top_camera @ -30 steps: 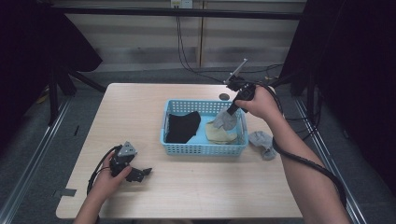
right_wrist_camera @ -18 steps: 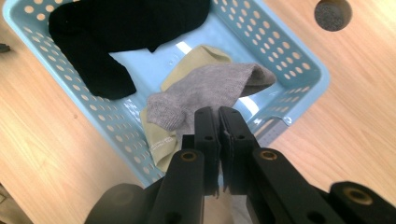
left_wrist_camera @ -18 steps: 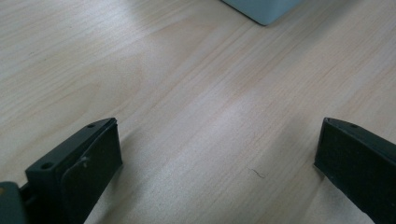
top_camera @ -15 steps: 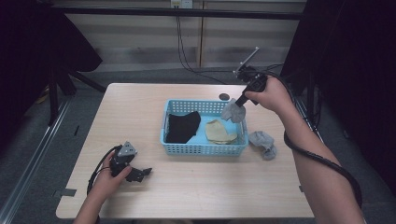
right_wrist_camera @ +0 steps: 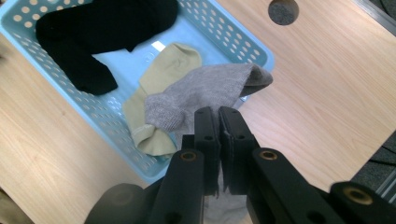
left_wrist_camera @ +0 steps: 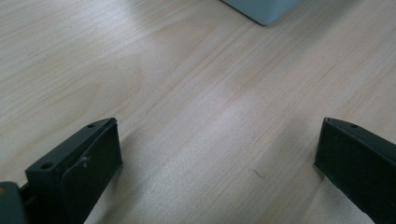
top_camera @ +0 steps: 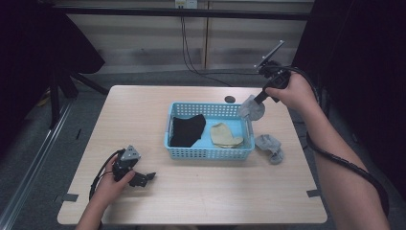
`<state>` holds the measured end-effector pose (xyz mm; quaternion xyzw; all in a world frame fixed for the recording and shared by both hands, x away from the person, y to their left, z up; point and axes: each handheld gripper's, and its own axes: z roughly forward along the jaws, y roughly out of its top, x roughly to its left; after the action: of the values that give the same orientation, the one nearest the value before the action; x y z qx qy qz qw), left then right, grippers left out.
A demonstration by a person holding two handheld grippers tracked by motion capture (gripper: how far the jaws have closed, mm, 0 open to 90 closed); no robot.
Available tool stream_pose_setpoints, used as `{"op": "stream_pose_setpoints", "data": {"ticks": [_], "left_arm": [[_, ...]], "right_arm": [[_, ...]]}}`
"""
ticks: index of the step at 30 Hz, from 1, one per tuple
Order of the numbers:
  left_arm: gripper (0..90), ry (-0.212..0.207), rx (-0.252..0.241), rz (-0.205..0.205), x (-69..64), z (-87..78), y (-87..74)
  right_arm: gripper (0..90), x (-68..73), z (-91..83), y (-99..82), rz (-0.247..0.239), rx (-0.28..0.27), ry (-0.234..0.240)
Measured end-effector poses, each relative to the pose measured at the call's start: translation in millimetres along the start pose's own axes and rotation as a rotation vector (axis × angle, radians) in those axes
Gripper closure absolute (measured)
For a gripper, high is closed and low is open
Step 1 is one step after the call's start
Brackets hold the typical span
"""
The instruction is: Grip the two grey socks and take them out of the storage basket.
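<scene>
Right gripper aloft beside basket, jaws clenched on grey sock.

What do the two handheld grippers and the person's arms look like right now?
Both are black: the left gripper carries a grey three-cornered plate and a looping black cable; the right gripper has screw-holed jaws and a black cable along the forearm. The forearms are bare, no sleeves visible.

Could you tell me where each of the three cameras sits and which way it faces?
High view: above the person's side, looking forward and down at the table; both forearms show.
Left gripper view: rides the left tongs, low over bare wood; open jaws show.
Right gripper view: rides the right tongs, looking down at the basket; jaws clamp a grey sock.
Shared: high and right views show basket and sock.
</scene>
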<state>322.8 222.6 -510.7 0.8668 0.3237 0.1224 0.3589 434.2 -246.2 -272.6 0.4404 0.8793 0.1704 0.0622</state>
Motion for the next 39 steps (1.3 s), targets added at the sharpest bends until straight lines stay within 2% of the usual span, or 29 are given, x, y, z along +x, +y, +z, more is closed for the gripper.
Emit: {"op": "stream_pose_setpoints", "data": {"ticks": [7,10,24,33,39], "left_arm": [[0.0,0.000,0.000,0.000,0.0,0.0,0.0],[0.0,0.000,0.000,0.000,0.0,0.0,0.0],[0.0,0.002,0.001,-0.001,-0.1,-0.1,-0.1],[0.0,0.002,0.002,-0.002,-0.2,-0.2,-0.1],[0.0,0.004,0.003,-0.004,-0.4,-0.3,-0.2]], "right_arm": [[86.3,-11.7,-3.9,-11.7,0.009,-0.005,-0.010],[86.3,-16.1,-5.6,-16.6,0.028,-0.004,-0.015],[86.2,-36.0,-1.2,-37.2,0.064,0.004,-0.027],[86.0,-47.5,6.1,-47.5,0.083,0.020,-0.057],[85.9,-51.9,20.4,-52.1,0.094,0.036,-0.063]]}}
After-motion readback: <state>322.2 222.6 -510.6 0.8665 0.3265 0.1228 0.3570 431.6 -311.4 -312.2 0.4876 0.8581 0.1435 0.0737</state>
